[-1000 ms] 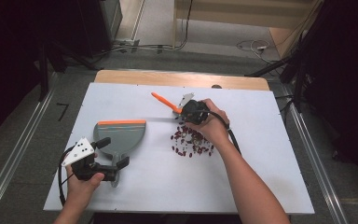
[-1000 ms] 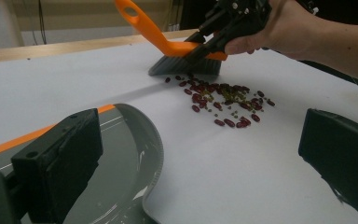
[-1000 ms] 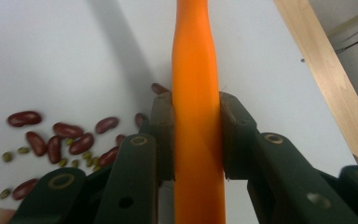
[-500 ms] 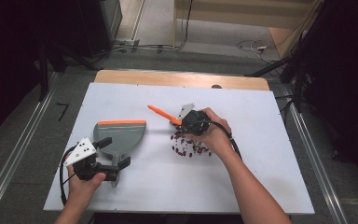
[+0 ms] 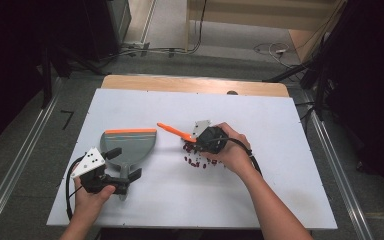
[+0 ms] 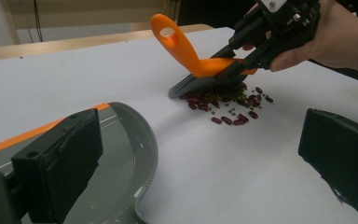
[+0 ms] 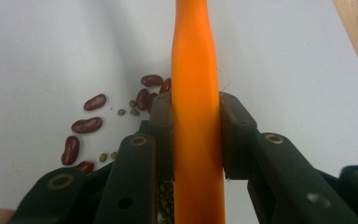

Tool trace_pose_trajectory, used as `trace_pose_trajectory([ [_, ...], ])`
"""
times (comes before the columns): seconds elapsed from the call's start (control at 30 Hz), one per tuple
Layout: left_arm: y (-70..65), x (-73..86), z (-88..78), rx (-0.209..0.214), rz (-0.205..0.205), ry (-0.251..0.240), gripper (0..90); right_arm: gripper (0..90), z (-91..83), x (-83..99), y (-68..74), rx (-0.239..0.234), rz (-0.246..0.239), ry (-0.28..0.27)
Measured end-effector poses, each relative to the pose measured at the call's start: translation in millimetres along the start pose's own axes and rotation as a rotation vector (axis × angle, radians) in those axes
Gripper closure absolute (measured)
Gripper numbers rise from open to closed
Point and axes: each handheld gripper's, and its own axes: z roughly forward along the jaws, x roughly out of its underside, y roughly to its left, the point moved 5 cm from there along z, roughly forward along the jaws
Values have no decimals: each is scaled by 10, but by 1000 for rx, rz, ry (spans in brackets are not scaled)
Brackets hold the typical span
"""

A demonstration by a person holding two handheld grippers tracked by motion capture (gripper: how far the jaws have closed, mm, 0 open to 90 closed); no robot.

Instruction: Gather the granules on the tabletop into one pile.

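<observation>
On the white table [image 5: 280,190], my right gripper [image 5: 207,137] is clamped on the orange handle of a small brush [image 5: 176,132]; in the right gripper view both jaws press flat against that handle [image 7: 196,140], which runs up between them. The brush's grey bristles [image 6: 196,85] rest on the table at the edge of a heap of beans [image 6: 226,105], red kidney beans mixed with small green ones. Seen from my left gripper view, the handle rises tilted away from the heap, its end loop in the air.

My left gripper [image 5: 111,176] sits near the table's front left, at the handle of a grey dustpan [image 5: 130,147]. Its jaws look spread in the left gripper view, one pad beside the pan's curved wall [image 6: 144,140], the other well off over bare table, so I read them as apart, not pressing on the pan. The dustpan lies flat, its orange lip [image 5: 130,131] on the far side. It stands near the beans but apart from them, with bare table between.
</observation>
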Motion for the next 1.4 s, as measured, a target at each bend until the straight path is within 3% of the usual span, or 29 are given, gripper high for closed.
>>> trace_pose_trajectory([
  [0.17, 2, 1, -1, -2, 1, 0, 0, 690, -50, 6, 43, 6, -26, -3],
  [0.23, 14, 3, 1, -7, -5, -4, 0, 691, -84, 4, 32, 5, -9, -14],
  [0.4, 31, -13, -24, -16, -8, -11, 0, 691, -186, -13, -68, 59, -12, -29],
  [0.5, 41, -14, -29, -18, -7, -13, 0, 690, -331, -91, -134, 81, 13, -79],
  [0.53, 45, -11, -28, -17, -11, -13, 0, 690, -381, -125, -149, 86, 40, -97],
  [0.63, 47, -10, -24, -17, -11, -10, 0, 690, -482, -224, -142, 37, 145, -135],
  [0.7, 45, -13, -24, -16, -8, -12, 0, 690, -511, -284, -85, -29, 258, -143],
  [0.73, 44, -13, -23, -15, -8, -13, 0, 690, -513, -345, -3, -115, 395, -139],
  [0.77, 45, -12, -24, -16, -9, -12, 0, 690, -513, -345, -3, -115, 395, -139],
  [0.8, 48, -10, -26, -17, -10, -9, 0, 690, -499, -374, 38, -149, 418, -150],
  [0.93, 49, -11, -28, -19, -10, -12, 0, 691, -378, -468, 187, -210, 489, -134],
  [1.0, 48, -9, -28, -17, -7, -11, 0, 691, -309, -505, 238, -265, 552, -135],
  [1.1, 42, -9, -32, -17, -4, -11, 0, 691, -193, -523, 254, -310, 647, -127],
  [1.23, 52, -5, -34, -17, -6, -9, 0, 691, 7, -432, 194, -315, 745, -85],
  [1.4, 60, 5, -22, -18, -6, -4, 0, 691, 100, -264, 94, -247, 793, -60],
])
